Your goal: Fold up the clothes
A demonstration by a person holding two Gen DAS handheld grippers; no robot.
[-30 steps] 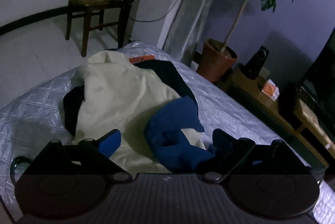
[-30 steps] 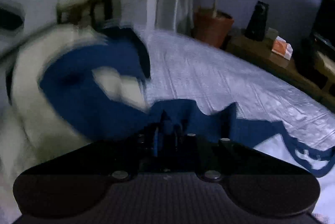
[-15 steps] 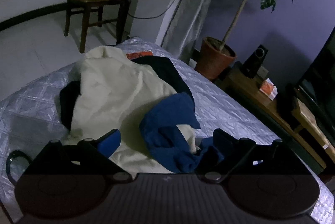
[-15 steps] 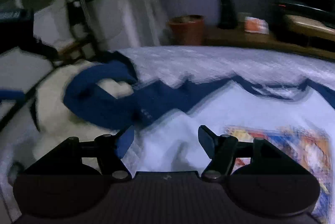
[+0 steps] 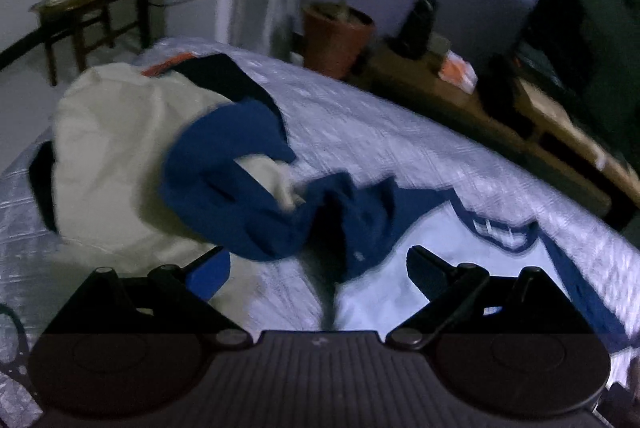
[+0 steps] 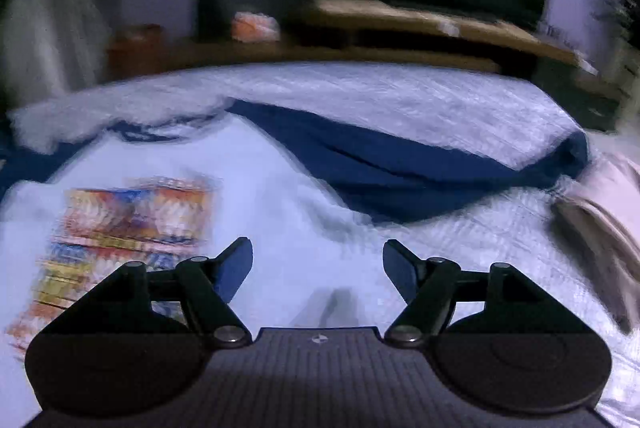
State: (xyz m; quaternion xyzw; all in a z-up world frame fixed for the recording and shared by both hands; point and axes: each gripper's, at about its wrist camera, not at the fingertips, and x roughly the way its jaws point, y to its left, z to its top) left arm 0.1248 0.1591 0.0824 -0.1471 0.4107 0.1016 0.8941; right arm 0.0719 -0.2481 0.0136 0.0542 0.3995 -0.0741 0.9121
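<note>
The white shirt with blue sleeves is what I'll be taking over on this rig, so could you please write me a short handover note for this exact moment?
Left gripper: open, holding nothing, above the shirt's bunched blue sleeve.
Right gripper: open, empty, over the shirt body.
White shirt with blue sleeves: spread on the silver quilted bed cover, printed front up. Its other blue sleeve lies stretched out flat.
Cream garment: heaped at the left, with the bunched sleeve draped partly onto it.
Done: shirt laid out, one sleeve spread.
Left: pull the bunched sleeve clear of the cream pile, flatten it, then fold the shirt. No fold shows yet.
</note>
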